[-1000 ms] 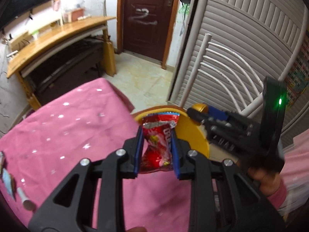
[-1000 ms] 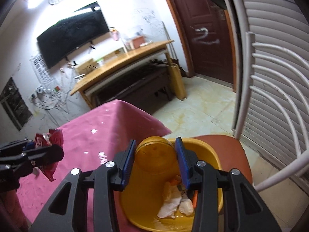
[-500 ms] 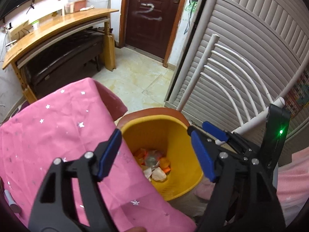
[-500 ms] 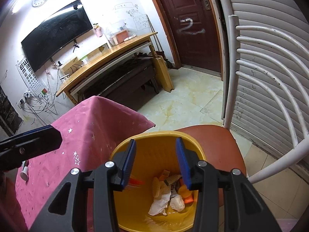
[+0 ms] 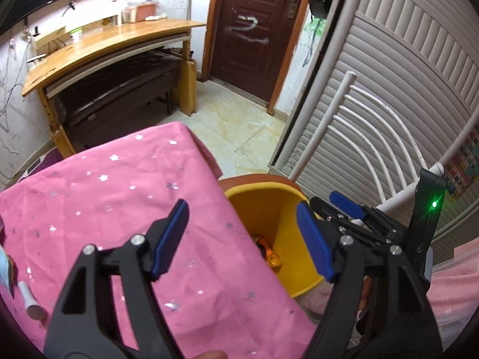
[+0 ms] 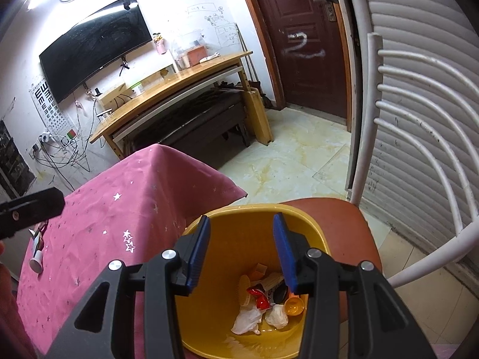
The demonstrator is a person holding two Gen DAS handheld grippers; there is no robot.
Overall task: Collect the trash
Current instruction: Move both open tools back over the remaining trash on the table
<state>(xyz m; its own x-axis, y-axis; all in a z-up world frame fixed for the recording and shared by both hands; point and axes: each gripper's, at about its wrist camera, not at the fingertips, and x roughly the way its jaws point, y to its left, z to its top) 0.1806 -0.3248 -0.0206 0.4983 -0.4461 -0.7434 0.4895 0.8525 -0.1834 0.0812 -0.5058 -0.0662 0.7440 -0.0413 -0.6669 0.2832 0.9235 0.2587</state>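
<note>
A yellow bin [image 6: 209,305] stands on a brown chair seat [image 6: 338,218] beside the pink star-patterned tablecloth [image 6: 125,206]. Inside lie a red wrapper [image 6: 260,296], white tissues [image 6: 247,318], an orange lid [image 6: 294,305] and other scraps. My right gripper [image 6: 242,254] is open and empty just above the bin. My left gripper [image 5: 242,239] is wide open and empty over the table edge next to the bin [image 5: 269,209]. The right gripper also shows in the left wrist view [image 5: 347,206].
A white tube [image 5: 30,300] lies on the cloth at the far left; it also shows in the right wrist view [image 6: 36,261]. A white chair back [image 6: 419,137] rises behind the bin. A wooden desk [image 6: 170,89] and dark door [image 6: 302,39] stand beyond.
The left gripper opened and let go of the red snack wrapper, which now lies in the bin. The right gripper released the orange lid into the bin. The left gripper has drawn back over the table.
</note>
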